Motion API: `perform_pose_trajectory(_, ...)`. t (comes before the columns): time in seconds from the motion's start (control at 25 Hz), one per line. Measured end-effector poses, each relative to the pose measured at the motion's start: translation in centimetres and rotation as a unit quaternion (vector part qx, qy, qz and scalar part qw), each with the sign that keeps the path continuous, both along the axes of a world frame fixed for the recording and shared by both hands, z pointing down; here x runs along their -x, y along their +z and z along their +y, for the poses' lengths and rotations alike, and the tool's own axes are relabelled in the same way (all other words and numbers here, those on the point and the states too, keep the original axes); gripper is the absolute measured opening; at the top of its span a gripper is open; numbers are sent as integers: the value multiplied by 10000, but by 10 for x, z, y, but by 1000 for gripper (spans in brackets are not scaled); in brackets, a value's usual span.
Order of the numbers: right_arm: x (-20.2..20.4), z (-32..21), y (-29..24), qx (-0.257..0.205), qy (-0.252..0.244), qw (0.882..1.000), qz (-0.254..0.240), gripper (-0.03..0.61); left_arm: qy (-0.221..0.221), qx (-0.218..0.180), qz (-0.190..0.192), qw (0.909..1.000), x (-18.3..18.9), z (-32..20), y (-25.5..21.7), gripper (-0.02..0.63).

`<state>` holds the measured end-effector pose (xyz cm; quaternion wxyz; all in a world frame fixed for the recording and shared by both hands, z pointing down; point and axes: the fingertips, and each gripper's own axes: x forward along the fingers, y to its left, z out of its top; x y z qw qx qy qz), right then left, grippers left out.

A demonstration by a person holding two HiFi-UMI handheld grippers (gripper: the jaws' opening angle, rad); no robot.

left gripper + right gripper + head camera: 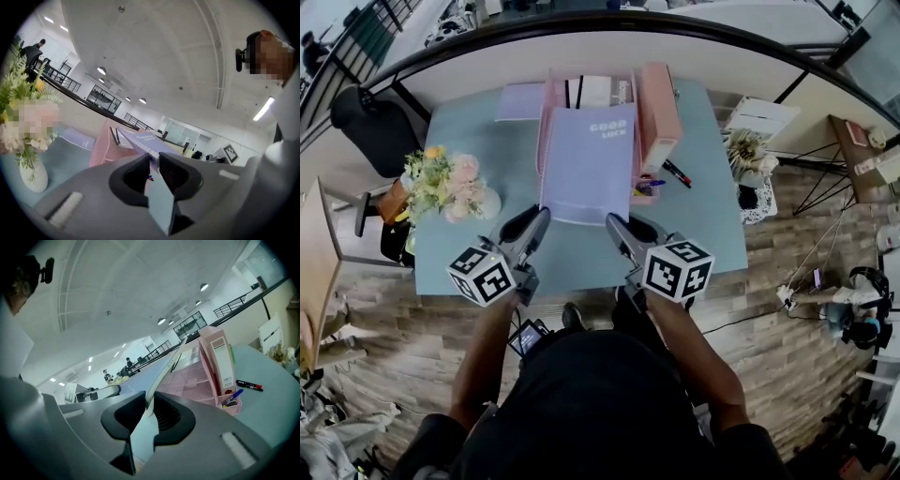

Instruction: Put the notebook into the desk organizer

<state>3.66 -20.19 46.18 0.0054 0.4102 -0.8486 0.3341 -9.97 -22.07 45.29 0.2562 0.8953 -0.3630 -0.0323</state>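
A lavender notebook (589, 159) with "GOOD LUCK" on its cover is held tilted over the pink desk organizer (659, 112); its far edge reaches in among the organizer's upright dividers. My left gripper (546, 214) is shut on the notebook's near left corner. My right gripper (611, 221) is shut on the near right corner. In the left gripper view the notebook (140, 140) runs out from between the shut left gripper (153, 159) toward the organizer (101, 145). In the right gripper view the notebook's edge (164, 369) leaves the right gripper (150, 401) beside the organizer (206, 376).
A white vase of flowers (450, 183) stands at the left of the pale blue table (469, 253). Another lavender notebook (518, 101) lies at the back left. A red marker (677, 173) lies right of the organizer, with pens (649, 185) in its front tray. A black chair (366, 122) stands at far left.
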Motion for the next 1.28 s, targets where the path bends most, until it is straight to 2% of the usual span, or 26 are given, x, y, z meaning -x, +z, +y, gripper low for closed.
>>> perform_pose_trajectory(0.8,23,90,4,-151,-39,9990,415,55,344,-133,-170,9992,17,94,0,124)
perform_pose_trajectory(1.28,32,135,26,-4,-112,9979,633,55,550,55,-291,9980,22,141,21,126)
